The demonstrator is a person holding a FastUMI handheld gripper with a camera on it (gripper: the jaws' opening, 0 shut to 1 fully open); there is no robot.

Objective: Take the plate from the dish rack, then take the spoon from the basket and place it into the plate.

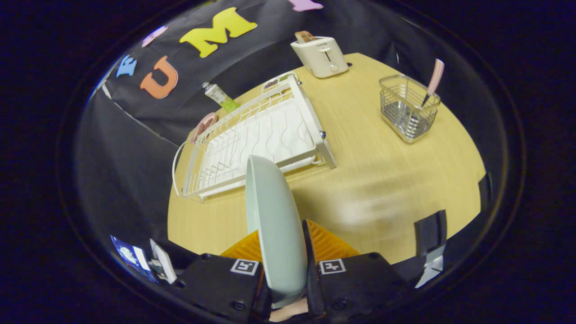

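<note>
**Plate out of the rack, held on edge over the table**

The gripper point(282, 245) had the pale green plate point(274, 225) pinched between both fingers, gripped at the rim nearest the camera, the plate standing on edge with its long axis running straight ahead from the fingers. It was clear of the white dish rack point(256, 139), which lay just beyond the plate's far rim. Bare wooden table point(382, 180) opened up to the right of the plate, and that looked the likely spot to set it down flat. The plate would have needed turning from upright to level first. Well beyond and to the right stood the wire basket point(407, 112), the spoon point(433, 81) leaning in it, patterned handle up. A toaster point(320, 56) sat at the table's far edge.
</note>
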